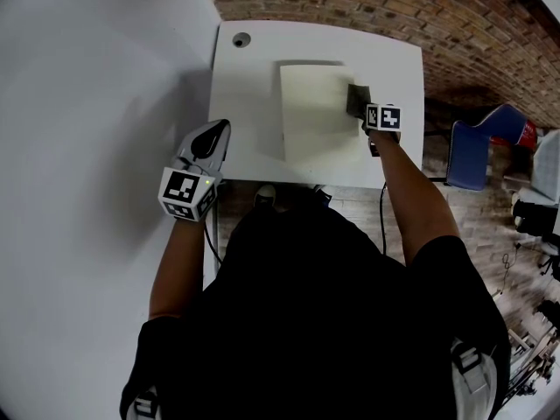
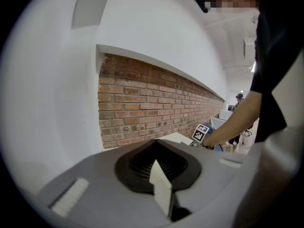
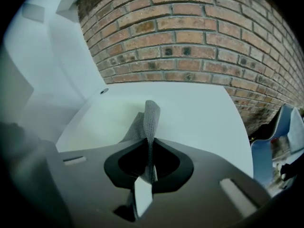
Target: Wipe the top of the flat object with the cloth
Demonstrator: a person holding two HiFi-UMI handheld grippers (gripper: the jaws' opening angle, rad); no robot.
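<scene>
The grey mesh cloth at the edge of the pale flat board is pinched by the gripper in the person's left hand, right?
Wrong hand: the right gripper pinches the grey mesh cloth at the edge of the pale flat board, as the right gripper view shows. The left gripper is shut on nothing.

Table top [image 1: 249, 77] is mostly bare: the strip left of the flat object [image 1: 311, 112] is wide open, just 1 small round hole [image 1: 241, 38] at its upper-left corner. The white wall [image 1: 96, 112] runs along the table's left edge and the brick wall [image 1: 394, 7] along the top. The cloth [image 1: 357, 100] takes up the flat object's right edge. A blue chair [image 1: 477, 147] crowds the right of the frame.
</scene>
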